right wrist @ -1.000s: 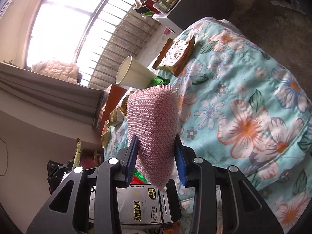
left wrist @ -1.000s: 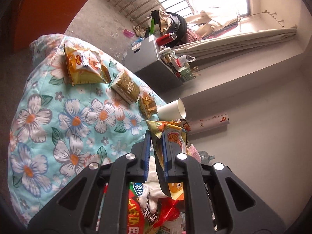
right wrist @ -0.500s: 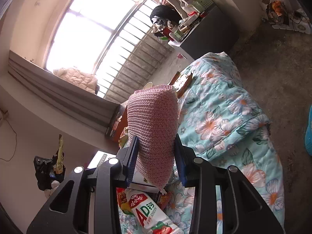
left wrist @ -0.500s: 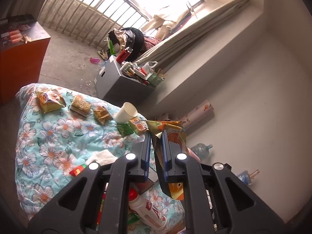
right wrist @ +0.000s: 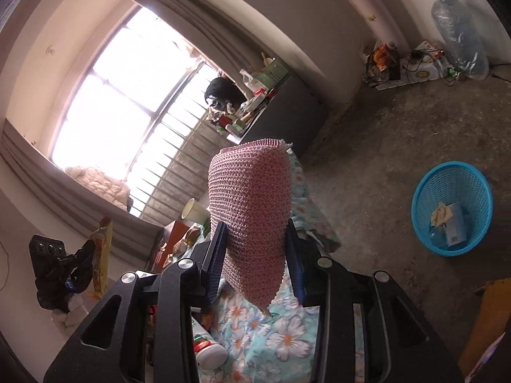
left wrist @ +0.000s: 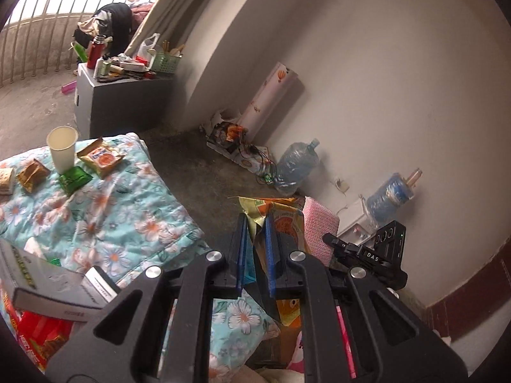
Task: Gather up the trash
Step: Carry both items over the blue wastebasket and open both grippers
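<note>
1. The left tongs [left wrist: 255, 249] are clamped on a yellow-orange snack wrapper [left wrist: 284, 220], which sticks up between the blue pads and hangs down below them.
2. The right tongs [right wrist: 255, 255] are clamped on a pink knitted cloth [right wrist: 252, 210]; it bulges above the pads and tapers to a point beneath them.
3. In the left wrist view the same pink cloth shows just to the right of the wrapper, with the other gripper's black body beside it.
4. A blue mesh basket [right wrist: 452, 214] stands on the concrete floor [right wrist: 367, 166], well to the right of the right tongs; it holds crumpled paper, a small carton and what may be a plastic bottle, though that part is dim.
5. The flowered quilt [left wrist: 105, 210] lies below and to the left of the left tongs. On its far end stand a white paper cup [left wrist: 62, 148], a green packet [left wrist: 75, 178] touching its base, an orange snack packet [left wrist: 100, 158] just beside it, and a brown packet [left wrist: 32, 174] further left.
6. Nearer the left tongs, a white box [left wrist: 41, 284] rests on the quilt over a red wrapper [left wrist: 38, 338].
7. A large clear water jug [left wrist: 295, 166] stands by the wall.
</note>
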Demonstrator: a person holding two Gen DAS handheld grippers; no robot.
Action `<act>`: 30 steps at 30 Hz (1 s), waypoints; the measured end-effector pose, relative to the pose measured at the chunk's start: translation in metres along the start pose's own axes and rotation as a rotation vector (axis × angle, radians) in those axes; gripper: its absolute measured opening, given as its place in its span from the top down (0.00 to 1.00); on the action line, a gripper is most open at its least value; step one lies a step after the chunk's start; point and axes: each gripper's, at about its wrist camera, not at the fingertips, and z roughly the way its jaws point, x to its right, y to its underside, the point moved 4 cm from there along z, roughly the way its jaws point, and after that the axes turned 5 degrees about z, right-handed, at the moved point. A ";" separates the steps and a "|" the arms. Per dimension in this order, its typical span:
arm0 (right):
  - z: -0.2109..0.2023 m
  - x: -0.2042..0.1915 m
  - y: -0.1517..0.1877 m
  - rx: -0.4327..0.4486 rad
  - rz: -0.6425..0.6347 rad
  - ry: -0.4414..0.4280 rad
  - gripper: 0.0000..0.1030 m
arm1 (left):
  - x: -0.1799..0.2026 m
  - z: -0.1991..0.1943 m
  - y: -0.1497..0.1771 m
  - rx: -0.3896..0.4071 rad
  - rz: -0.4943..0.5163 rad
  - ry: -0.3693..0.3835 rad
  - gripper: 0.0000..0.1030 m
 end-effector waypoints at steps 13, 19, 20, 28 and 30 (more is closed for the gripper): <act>0.009 0.159 -0.032 0.105 0.153 0.307 0.66 | 0.106 0.258 0.032 -0.305 0.230 -0.027 0.91; 0.041 0.225 -0.043 0.080 0.245 0.406 0.66 | 0.099 0.377 0.067 -0.471 0.168 -0.011 0.91; 0.046 0.236 -0.044 0.076 0.258 0.426 0.66 | 0.096 0.394 0.074 -0.497 0.145 -0.006 0.91; 0.107 0.330 -0.060 -0.029 0.349 0.554 0.56 | 0.067 0.489 0.111 -0.626 0.027 -0.031 0.81; 0.116 0.353 -0.057 -0.039 0.380 0.622 0.55 | 0.058 0.498 0.116 -0.632 -0.008 -0.037 0.75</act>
